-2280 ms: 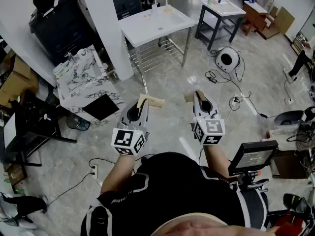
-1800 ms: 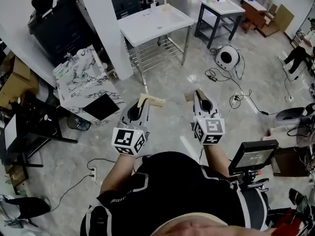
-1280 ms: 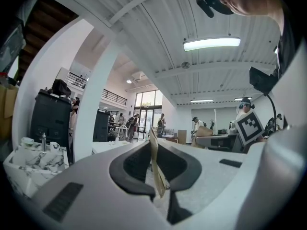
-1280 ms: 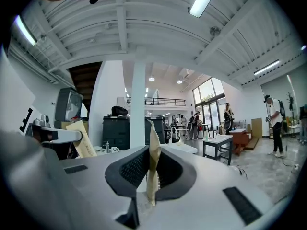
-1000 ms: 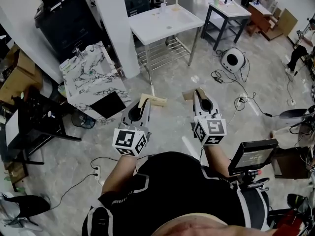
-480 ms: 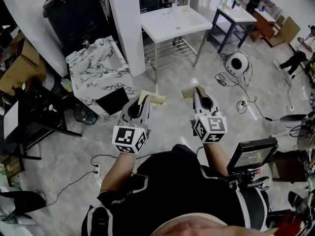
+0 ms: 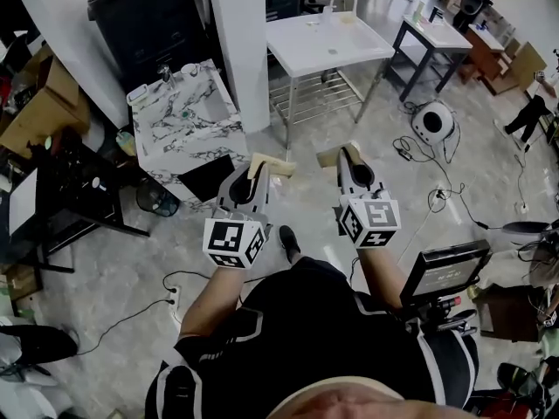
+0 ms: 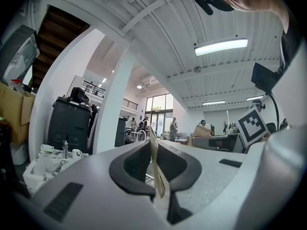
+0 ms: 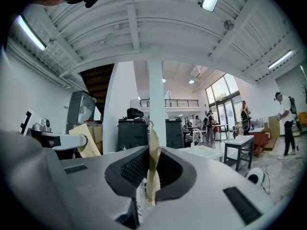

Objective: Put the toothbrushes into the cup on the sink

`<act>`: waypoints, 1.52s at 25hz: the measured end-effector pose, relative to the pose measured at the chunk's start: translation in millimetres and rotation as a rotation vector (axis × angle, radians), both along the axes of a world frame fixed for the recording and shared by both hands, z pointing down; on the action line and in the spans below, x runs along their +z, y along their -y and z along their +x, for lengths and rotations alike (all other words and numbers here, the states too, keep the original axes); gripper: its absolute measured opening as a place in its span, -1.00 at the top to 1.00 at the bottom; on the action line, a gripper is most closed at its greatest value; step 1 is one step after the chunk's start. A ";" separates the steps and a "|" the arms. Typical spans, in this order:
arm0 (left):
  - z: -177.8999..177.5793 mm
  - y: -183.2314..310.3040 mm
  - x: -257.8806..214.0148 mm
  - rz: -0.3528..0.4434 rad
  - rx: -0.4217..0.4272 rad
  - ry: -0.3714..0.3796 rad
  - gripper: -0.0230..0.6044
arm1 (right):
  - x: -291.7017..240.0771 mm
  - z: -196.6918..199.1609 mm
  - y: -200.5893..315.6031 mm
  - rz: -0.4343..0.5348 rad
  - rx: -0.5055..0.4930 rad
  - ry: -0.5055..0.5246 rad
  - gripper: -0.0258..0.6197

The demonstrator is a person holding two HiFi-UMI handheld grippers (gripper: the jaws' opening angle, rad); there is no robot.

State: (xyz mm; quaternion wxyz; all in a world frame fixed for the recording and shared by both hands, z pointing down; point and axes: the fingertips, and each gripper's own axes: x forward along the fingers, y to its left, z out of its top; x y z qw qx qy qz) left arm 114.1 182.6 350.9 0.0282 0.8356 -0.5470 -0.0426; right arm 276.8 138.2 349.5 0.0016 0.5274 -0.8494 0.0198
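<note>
Head view: person standing on grey floor (image 7: 113, 260), both grippers held out level, side by side, well apart.

Left gripper (image 7: 267, 166): jaws pressed together, beige-taped tips meeting edge to edge. Its own view shows only the tape strip in the seam, nothing else pinched.

Right gripper (image 7: 330, 155): jaws likewise together, taped tips touching. A pale bit shows low in the seam in its own view; cannot tell what it is, looks like part of the padding.

Marble sink (image 7: 166, 147): far left of the grippers, against the near side of a white pillar (image 7: 240, 42). Tap (image 8: 64, 148) at its far edge, a white cup (image 8: 76, 153) just right of the tap. Well apart from both grippers.

Toothbrushes: too small to pick out in any view. A small green spot lies in the marble basin, unidentifiable.

White sink (image 7: 349, 51) on a metal frame stands far, right of the pillar, curved tap at its far edge, a few small items on top, unclear.

Cables (image 7: 437, 195) on the floor at right. Monitor (image 7: 441, 271) near right, beside the person.
</note>
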 end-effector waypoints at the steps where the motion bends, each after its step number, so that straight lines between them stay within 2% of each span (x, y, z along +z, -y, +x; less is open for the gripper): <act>1: -2.2 4.9 0.5 -0.004 -0.008 0.003 0.81 | 0.4 -5.0 6.1 0.000 -0.012 0.006 0.80; 7: -16.4 42.3 -4.7 -0.007 -0.044 0.032 0.81 | -0.8 -23.7 51.5 -0.004 -0.059 0.023 0.80; 25: -44.2 169.3 1.4 -0.064 -0.136 0.038 0.81 | 3.4 -59.3 186.6 -0.033 -0.168 0.048 0.80; 38: -51.2 221.6 -1.0 -0.068 -0.237 0.056 0.81 | 0.2 -65.5 252.6 -0.023 -0.248 0.069 0.80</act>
